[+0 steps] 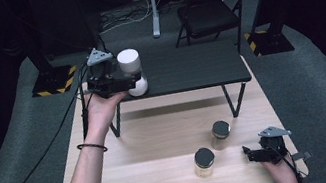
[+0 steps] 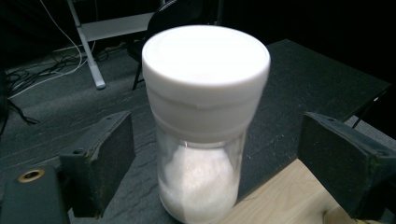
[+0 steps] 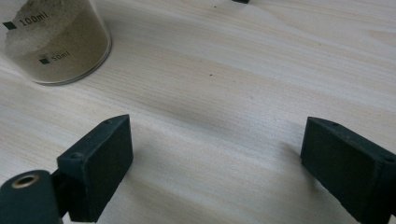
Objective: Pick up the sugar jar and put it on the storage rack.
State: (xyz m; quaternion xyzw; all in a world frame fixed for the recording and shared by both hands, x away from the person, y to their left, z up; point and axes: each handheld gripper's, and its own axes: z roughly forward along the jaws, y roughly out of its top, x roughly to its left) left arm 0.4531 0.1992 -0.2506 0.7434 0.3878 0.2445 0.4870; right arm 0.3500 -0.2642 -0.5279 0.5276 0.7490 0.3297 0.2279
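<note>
Toward the upper left of the high view, the left tongs (image 1: 135, 82) were seen spread on either side of a clear glass jar with a white lid and white powder (image 1: 132, 71), standing at the near edge of the black raised shelf (image 1: 197, 65), ungripped. A release was judged in hand; withdrawal without tipping was called for next. At lower right, the right tongs (image 1: 249, 153) were held spread over the pale wooden bench (image 1: 158, 133), pinching nothing.

Two black-lidded jars (image 1: 204, 162) (image 1: 221, 134) on the wooden table (image 1: 160, 143); a folding chair (image 1: 210, 9) behind.
</note>
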